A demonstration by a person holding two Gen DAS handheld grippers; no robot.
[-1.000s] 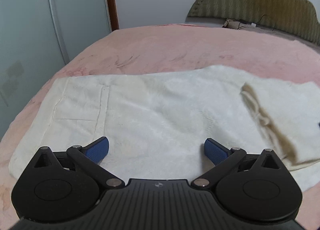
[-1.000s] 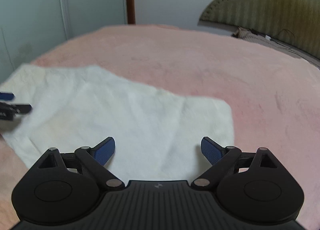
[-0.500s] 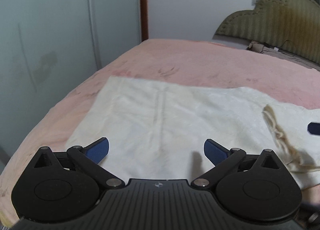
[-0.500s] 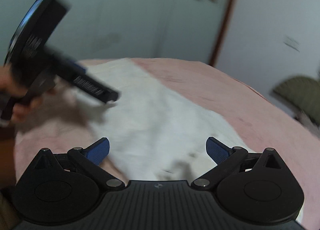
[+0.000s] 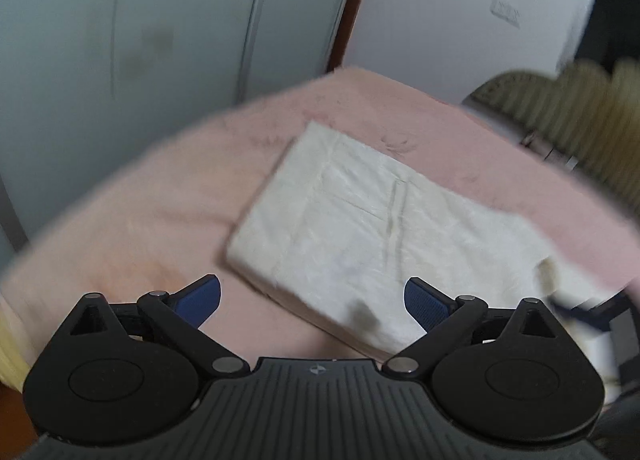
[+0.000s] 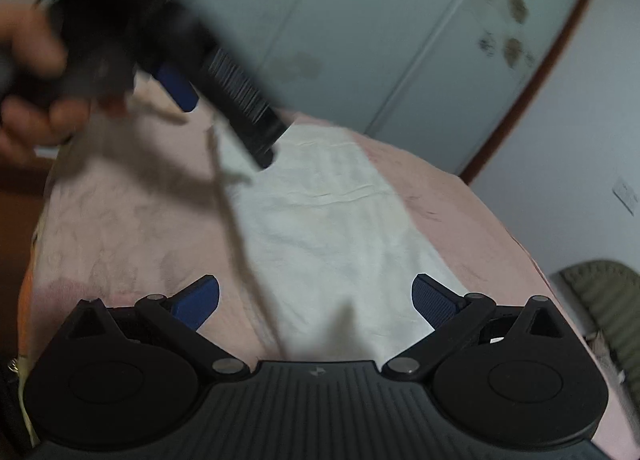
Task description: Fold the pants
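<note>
The cream white pants lie flat, folded lengthwise, on the pink bed cover; they also show in the right wrist view. My left gripper is open and empty, raised above the pants' near edge. My right gripper is open and empty, above the other end of the pants. The left gripper appears blurred in the right wrist view, held by a hand at the upper left.
A grey wardrobe with sliding doors stands beyond the bed. A brown door frame and white wall are behind. A green padded headboard is at the right. The bed edge drops off at left.
Both grippers have lifted and swung left, away from the pants. The views have turned toward the wardrobe. Both stayed open and empty.
</note>
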